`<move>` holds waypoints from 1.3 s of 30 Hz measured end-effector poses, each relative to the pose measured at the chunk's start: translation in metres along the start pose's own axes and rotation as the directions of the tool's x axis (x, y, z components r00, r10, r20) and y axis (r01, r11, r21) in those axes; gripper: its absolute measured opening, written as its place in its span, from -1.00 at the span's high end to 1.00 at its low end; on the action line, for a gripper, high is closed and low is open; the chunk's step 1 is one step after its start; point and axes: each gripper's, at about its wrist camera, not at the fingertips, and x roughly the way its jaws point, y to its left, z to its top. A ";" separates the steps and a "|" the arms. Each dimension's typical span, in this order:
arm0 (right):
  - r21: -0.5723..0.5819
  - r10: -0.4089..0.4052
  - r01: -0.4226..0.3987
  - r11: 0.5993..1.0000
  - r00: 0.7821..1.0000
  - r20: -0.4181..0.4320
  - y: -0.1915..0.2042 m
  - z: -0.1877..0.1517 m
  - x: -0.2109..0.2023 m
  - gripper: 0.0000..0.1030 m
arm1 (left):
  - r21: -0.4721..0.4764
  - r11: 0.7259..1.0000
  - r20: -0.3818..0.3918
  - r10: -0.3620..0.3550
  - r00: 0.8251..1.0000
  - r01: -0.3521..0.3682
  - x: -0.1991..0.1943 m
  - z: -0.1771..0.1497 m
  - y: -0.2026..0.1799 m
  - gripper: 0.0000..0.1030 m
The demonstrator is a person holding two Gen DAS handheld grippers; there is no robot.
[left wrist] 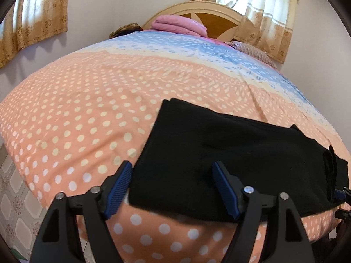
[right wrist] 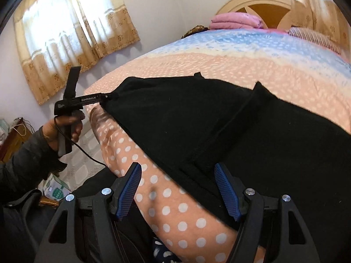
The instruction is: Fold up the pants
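Black pants [left wrist: 219,153] lie folded flat on the bed near its front edge. In the left wrist view my left gripper [left wrist: 173,168] is open, its blue pads straddling the pants' near left corner. In the right wrist view my right gripper [right wrist: 177,171] is open over the near edge of the pants [right wrist: 241,131], and a fold ridge runs across the cloth. The left gripper [right wrist: 109,97] shows there from the side at the pants' left corner, held by a hand.
The bed [left wrist: 87,109] has an orange polka-dot and blue cover. A pink folded blanket [left wrist: 179,25] and a pillow [left wrist: 254,51] lie by the headboard [left wrist: 208,14]. Curtained windows are on both walls. Tiled floor [left wrist: 15,197] and a box [right wrist: 56,189] are at the left.
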 end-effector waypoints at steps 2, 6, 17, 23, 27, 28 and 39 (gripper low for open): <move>-0.012 -0.003 0.003 1.000 1.000 -0.001 0.005 -0.001 0.000 -0.36 | 0.008 1.000 0.001 0.000 1.000 0.000 0.001 0.000 0.002 -0.55; 0.000 -0.006 0.006 1.000 0.998 0.061 0.008 -0.001 -0.011 -0.36 | 0.009 1.000 0.000 -0.004 1.000 0.004 0.007 0.005 0.005 -0.56; 0.114 -0.077 0.060 0.992 0.985 0.156 -0.014 -0.009 -0.031 -0.36 | 0.010 1.000 -0.009 -0.012 1.000 0.012 0.007 0.010 0.012 -0.47; 0.112 -0.085 0.068 0.991 0.984 0.156 -0.011 -0.009 -0.029 -0.36 | 0.020 0.998 -0.010 -0.065 0.998 0.065 0.008 0.009 0.014 -0.16; 0.123 -0.092 0.072 0.990 0.983 0.160 -0.014 -0.010 -0.029 -0.36 | -0.002 0.995 -0.005 -0.098 0.995 0.098 0.004 0.009 0.020 0.03; 0.127 -0.093 0.073 0.989 0.983 0.159 -0.015 -0.010 -0.029 -0.36 | -0.006 0.995 -0.004 -0.101 0.995 0.101 0.004 0.009 0.020 0.07; 0.145 -0.114 0.087 0.986 0.975 0.190 -0.016 -0.010 -0.035 -0.36 | -0.076 0.977 0.030 -0.197 0.980 0.199 0.006 0.009 0.024 0.47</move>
